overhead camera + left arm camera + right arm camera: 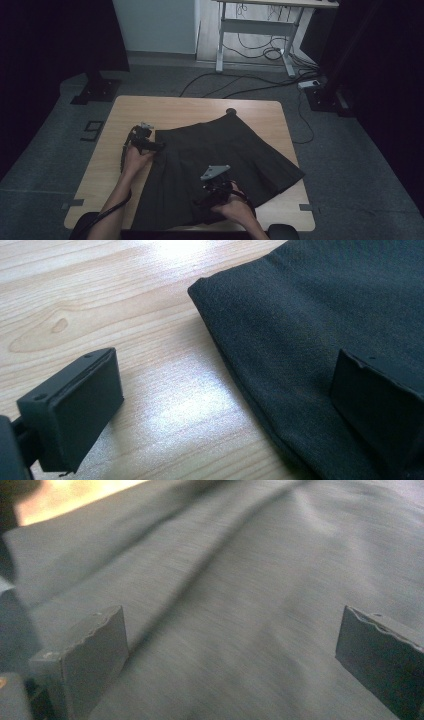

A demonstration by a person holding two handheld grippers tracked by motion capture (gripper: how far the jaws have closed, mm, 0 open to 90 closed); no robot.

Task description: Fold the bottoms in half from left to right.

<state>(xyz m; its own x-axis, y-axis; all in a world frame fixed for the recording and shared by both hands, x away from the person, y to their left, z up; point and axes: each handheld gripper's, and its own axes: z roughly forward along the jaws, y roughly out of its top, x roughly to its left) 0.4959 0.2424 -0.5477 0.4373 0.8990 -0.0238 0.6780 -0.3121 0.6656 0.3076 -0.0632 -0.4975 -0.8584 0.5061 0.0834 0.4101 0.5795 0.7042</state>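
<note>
A black pleated skirt (215, 165) lies spread flat on the wooden table (165, 107). My left gripper (159, 147) is at the skirt's left waistband corner, open. In the left gripper view one jaw rests over bare wood and the other over the skirt (310, 330), so the left gripper (227, 405) straddles the cloth's edge. My right gripper (212, 194) hovers over the skirt's lower middle, near the hem. In the right gripper view the right gripper (235, 655) is wide open above the skirt (240, 580), with nothing pinched.
A small dark round object (230, 111) sits at the table's far edge by the skirt's top corner. Behind the table stand a white desk frame (255, 30) and floor cables (260, 52). Bare wood stretches left of the skirt.
</note>
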